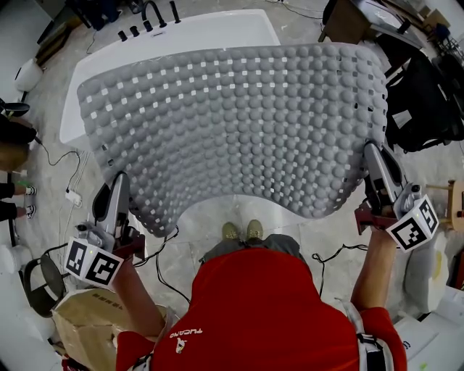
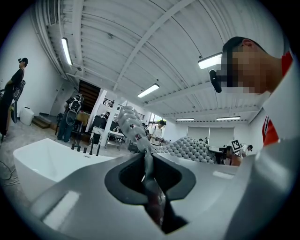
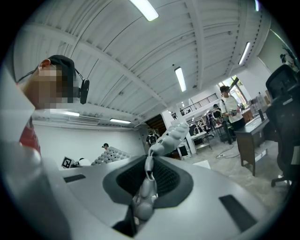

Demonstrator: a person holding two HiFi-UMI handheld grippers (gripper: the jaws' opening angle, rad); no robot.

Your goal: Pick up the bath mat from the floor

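Observation:
A grey bath mat (image 1: 232,123) studded with round bumps hangs spread out in the air, off the floor, between both grippers. My left gripper (image 1: 122,190) is shut on the mat's near left corner. My right gripper (image 1: 373,161) is shut on its near right corner. In the left gripper view the mat edge (image 2: 133,129) is pinched between the jaws and rises away from them. The right gripper view shows the mat edge (image 3: 168,137) clamped the same way. The mat hides most of the white bathtub behind it.
A white bathtub (image 1: 210,36) with black taps (image 1: 148,18) stands beyond the mat. A cardboard box (image 1: 87,319) sits at the lower left and black bags (image 1: 424,101) at the right. Cables (image 1: 69,174) trail over the floor. The person's shoes (image 1: 243,230) stand below the mat.

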